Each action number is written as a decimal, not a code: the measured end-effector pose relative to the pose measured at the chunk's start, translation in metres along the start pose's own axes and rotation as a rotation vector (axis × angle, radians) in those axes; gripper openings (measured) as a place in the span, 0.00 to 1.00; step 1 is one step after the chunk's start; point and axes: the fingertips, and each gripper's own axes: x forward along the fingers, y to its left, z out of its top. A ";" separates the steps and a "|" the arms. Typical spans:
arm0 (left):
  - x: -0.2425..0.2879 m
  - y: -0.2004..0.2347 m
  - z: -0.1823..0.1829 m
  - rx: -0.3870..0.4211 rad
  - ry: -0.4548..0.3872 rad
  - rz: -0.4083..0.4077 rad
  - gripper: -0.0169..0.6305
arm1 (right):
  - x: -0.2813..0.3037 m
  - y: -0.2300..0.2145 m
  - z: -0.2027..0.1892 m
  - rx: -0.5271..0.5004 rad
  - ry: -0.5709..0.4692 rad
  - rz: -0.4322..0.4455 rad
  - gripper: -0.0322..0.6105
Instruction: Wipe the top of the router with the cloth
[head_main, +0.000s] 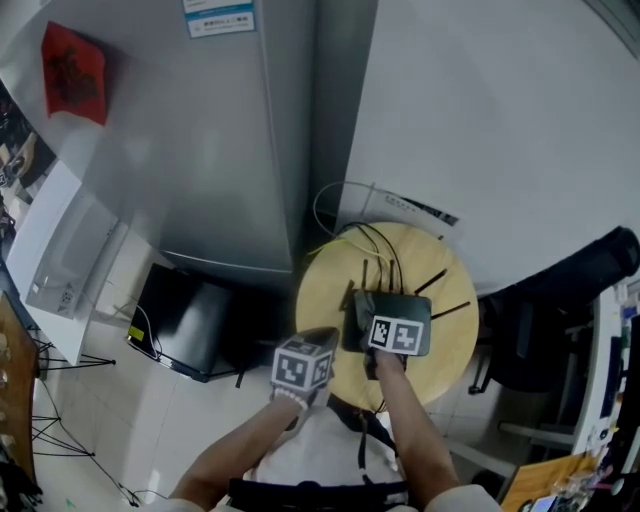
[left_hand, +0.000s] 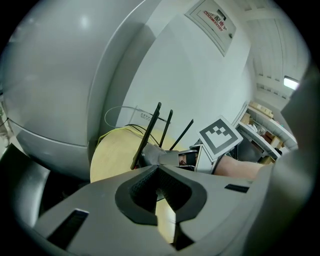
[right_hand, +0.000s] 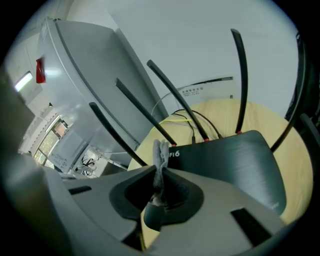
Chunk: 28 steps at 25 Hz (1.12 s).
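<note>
Pointing of router (right_hand: 235, 165): antenna edge is turned toward the wall (right_hand: 200, 45), with the long axis across the round table (right_hand: 265, 117).
Right hand-held gripper (right_hand: 160, 167): clamped on the grey cloth (right_hand: 161, 150) at the router's near-left corner.
Left hand-held gripper (left_hand: 158, 169): jaws closed, nothing held, at the table's near edge.

Dark router (right_hand: 235, 165) flat, antennas up; grey cloth (right_hand: 161, 155) bunched upright at corner.

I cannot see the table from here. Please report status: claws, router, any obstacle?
Left claw shut, empty, off to the side. Right claw shut on cloth, at the router edge. Antennas upright just ahead of the cloth.
</note>
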 end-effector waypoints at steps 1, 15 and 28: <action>0.001 0.000 0.000 -0.002 0.003 0.002 0.02 | 0.003 -0.001 0.001 0.003 0.004 -0.002 0.11; 0.003 0.006 -0.004 -0.052 0.022 0.012 0.02 | 0.031 0.003 0.002 0.017 0.070 0.021 0.11; 0.016 -0.013 -0.010 -0.040 0.053 -0.023 0.02 | 0.011 -0.051 0.011 0.044 0.040 -0.082 0.12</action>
